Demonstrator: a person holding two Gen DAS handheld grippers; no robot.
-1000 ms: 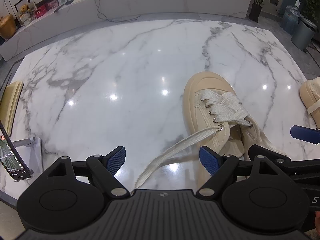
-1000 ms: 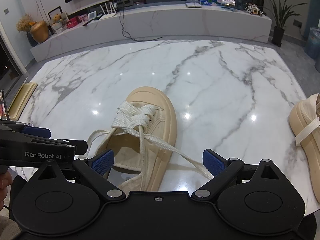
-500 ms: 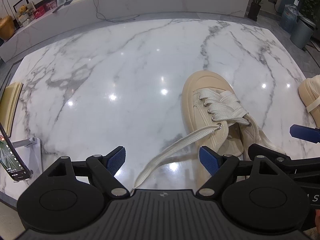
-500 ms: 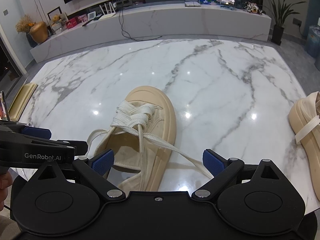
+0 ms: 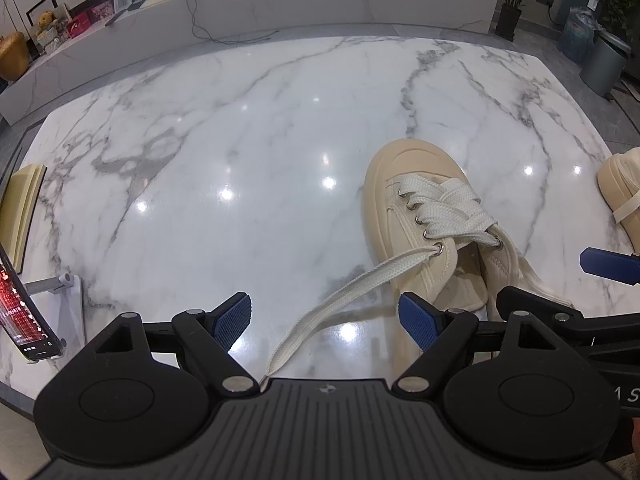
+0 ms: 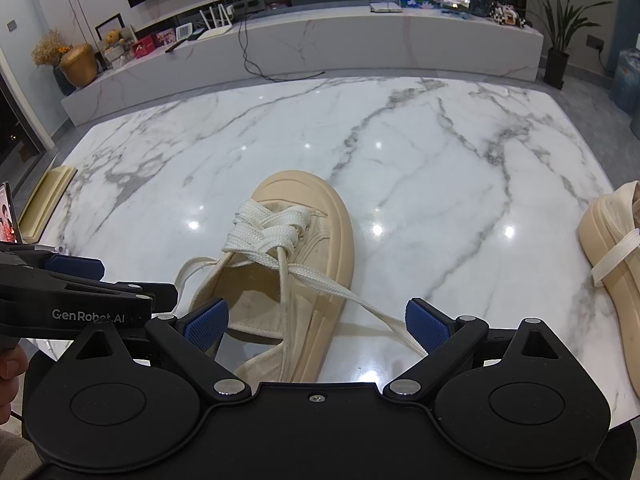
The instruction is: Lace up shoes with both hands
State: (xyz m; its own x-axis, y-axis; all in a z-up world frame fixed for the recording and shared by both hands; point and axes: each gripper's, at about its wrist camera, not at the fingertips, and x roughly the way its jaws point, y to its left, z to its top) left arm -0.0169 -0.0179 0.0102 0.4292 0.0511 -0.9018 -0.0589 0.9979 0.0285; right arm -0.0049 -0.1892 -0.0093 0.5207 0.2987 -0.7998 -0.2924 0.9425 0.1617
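Observation:
A cream canvas shoe (image 5: 404,184) (image 6: 320,220) lies on the marble table (image 5: 240,140), toe pointing away, laced through several eyelets with a flat white lace. One loose lace end (image 5: 340,300) runs from the left top eyelet down between the wide-apart fingers of my left gripper (image 5: 326,318), which is open and touches nothing. The other loose end (image 6: 372,308) trails right across the table between the spread fingers of my right gripper (image 6: 316,322), also open. The shoe's heel sits just beyond the right gripper's left pad (image 6: 206,322).
A second cream shoe (image 6: 612,264) (image 5: 624,192) lies at the table's right edge. A phone on a stand (image 5: 20,312) sits at the near left, with a flat cream board (image 5: 20,208) behind it. A low marble bench with ornaments runs beyond the table.

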